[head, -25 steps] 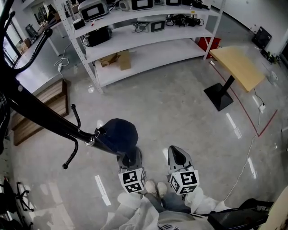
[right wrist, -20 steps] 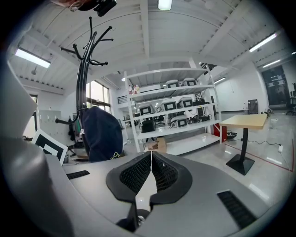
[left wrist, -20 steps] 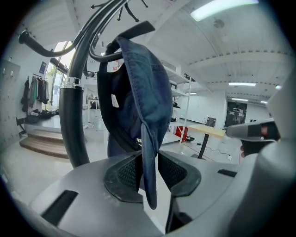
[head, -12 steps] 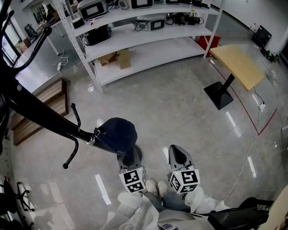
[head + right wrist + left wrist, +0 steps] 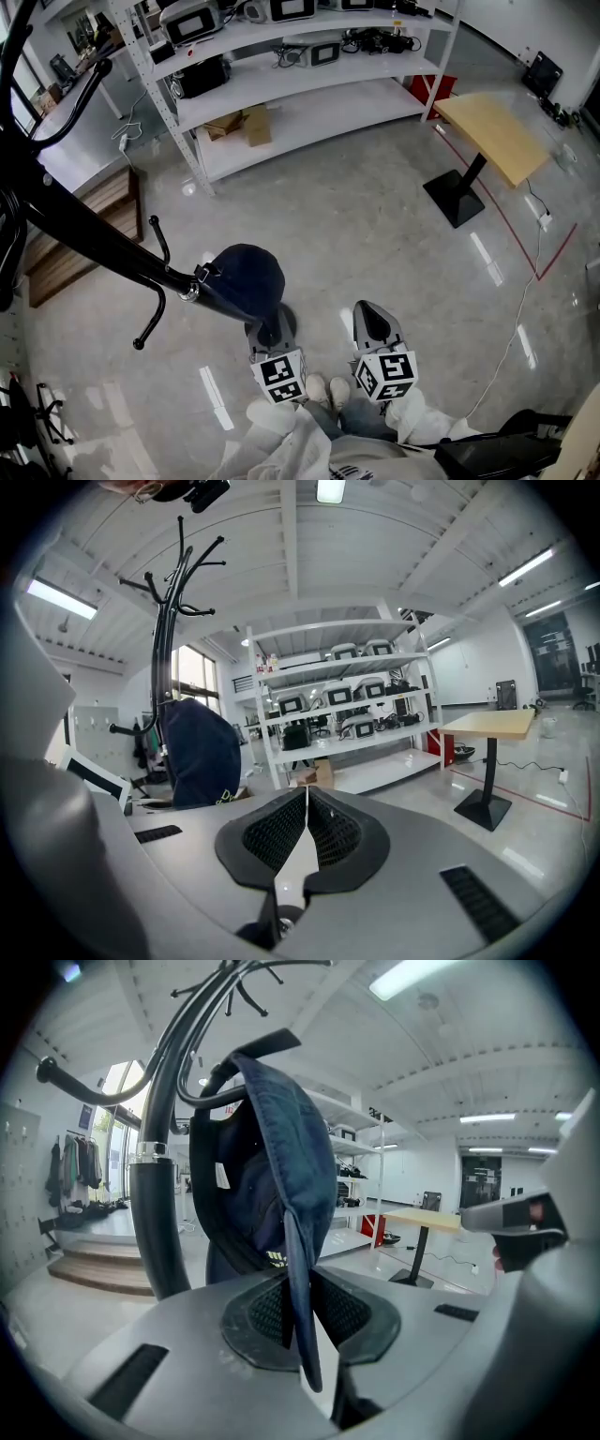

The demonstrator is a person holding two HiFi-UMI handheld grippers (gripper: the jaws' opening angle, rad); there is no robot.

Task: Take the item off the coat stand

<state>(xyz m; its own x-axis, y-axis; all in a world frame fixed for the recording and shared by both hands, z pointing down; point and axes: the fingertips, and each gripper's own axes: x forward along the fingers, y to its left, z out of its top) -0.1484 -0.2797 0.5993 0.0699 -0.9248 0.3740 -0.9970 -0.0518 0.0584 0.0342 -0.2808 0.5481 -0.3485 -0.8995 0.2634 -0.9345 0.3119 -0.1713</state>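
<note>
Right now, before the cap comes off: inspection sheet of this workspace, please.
Surface: glossy grey concrete floor.
Job's things: dark navy fabric cap hanging on the black metal coat stand.
Clutter: white metal shelving with devices and a cardboard box; wooden-topped pedestal table.
Grippers: left gripper jaws have just been closing, shut on the cap's brim; right gripper shut, empty.
Cables: thin white cable across the floor at right.
Surroundings: wooden steps at left.

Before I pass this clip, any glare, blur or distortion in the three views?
Head view: sharp, wide-angle bend in the shelf, glare streaks on the floor. Left gripper view: fisheye with dark corners, the cap close and dark against a bright window. Right gripper view: fisheye too, ceiling lamp blown out, the rest clear.
</note>
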